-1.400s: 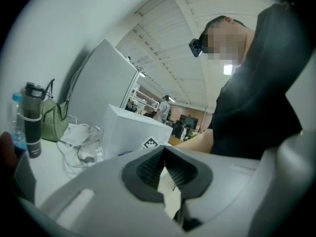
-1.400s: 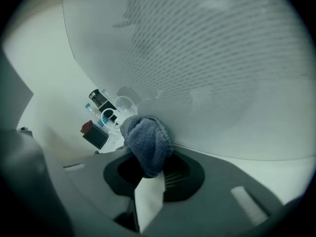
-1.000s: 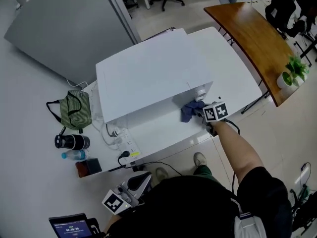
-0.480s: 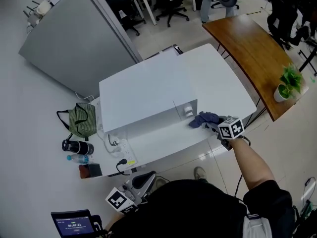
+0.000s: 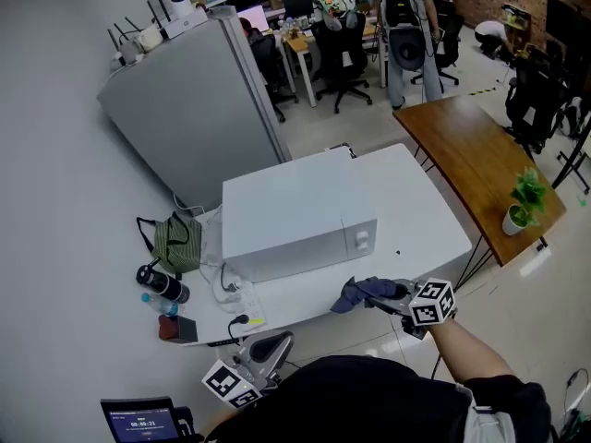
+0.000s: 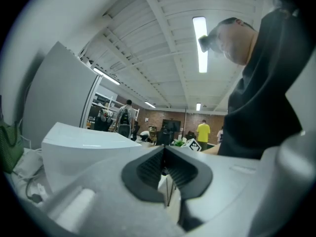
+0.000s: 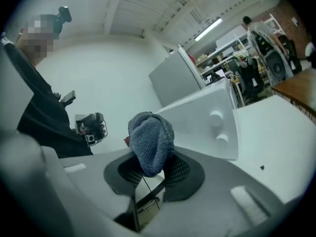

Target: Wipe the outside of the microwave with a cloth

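- My right gripper [image 5: 390,293] had pulled the cloth [image 5: 358,293] off the microwave [image 5: 295,215] front, down to lower centre.
- Its jaws were clamped on the cloth.
- My left gripper [image 6: 165,168] was closed, empty.
- Green bag [image 5: 175,243] at left: contents hidden.

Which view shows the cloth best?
The right gripper view: the cloth sits large between the jaws. The head view shows it small, in front of the microwave. The left gripper view misses it.

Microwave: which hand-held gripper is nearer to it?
Right. The right hand-held gripper, holding the cloth, is just in front of the microwave; the left hand-held gripper is farther back, near the person.
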Available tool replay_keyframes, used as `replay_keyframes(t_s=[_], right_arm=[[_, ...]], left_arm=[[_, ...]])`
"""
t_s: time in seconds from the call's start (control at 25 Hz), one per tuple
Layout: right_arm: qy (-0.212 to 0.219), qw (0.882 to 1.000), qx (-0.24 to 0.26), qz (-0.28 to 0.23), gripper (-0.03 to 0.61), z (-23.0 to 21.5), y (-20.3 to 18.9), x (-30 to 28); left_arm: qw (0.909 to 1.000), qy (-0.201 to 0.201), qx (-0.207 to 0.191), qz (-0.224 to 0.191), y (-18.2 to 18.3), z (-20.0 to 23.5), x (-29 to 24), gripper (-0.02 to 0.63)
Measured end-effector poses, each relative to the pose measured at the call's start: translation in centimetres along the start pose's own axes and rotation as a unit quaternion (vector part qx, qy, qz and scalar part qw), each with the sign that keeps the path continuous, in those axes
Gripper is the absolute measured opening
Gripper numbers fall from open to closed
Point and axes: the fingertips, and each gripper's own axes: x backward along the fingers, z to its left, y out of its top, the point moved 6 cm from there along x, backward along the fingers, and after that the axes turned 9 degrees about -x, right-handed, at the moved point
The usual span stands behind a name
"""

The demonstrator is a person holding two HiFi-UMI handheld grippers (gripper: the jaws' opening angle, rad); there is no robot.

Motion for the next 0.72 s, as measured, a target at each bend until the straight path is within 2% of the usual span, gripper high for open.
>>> replay_keyframes(t_s=[0.2, 0.4, 0.56, 0.72], right_arm=[[-0.023, 0.997, 0.052, -0.052, 0.074, 7.7, 2.6, 0.1], [-0.027, 0.992, 0.036, -0.118, 0.074, 16.8, 0.8, -0.8], [-0.024, 0.991, 0.061, -0.113, 0.074, 21.7, -0.6, -0.9], [-0.001, 0.988, 0.085, -0.126, 0.074, 24.8, -0.7, 1.1]], left_arm=[[0.9996, -0.020, -0.010, -0.020, 0.0, -0.5, 6.9, 0.003], [0.9983, -0.049, -0.016, -0.027, -0.2, -0.8, 13.7, 0.003], [0.9969, -0.061, -0.025, -0.044, 0.7, -1.1, 15.6, 0.003], [0.9954, -0.068, -0.040, -0.055, 1.5, -3.6, 15.4, 0.003]])
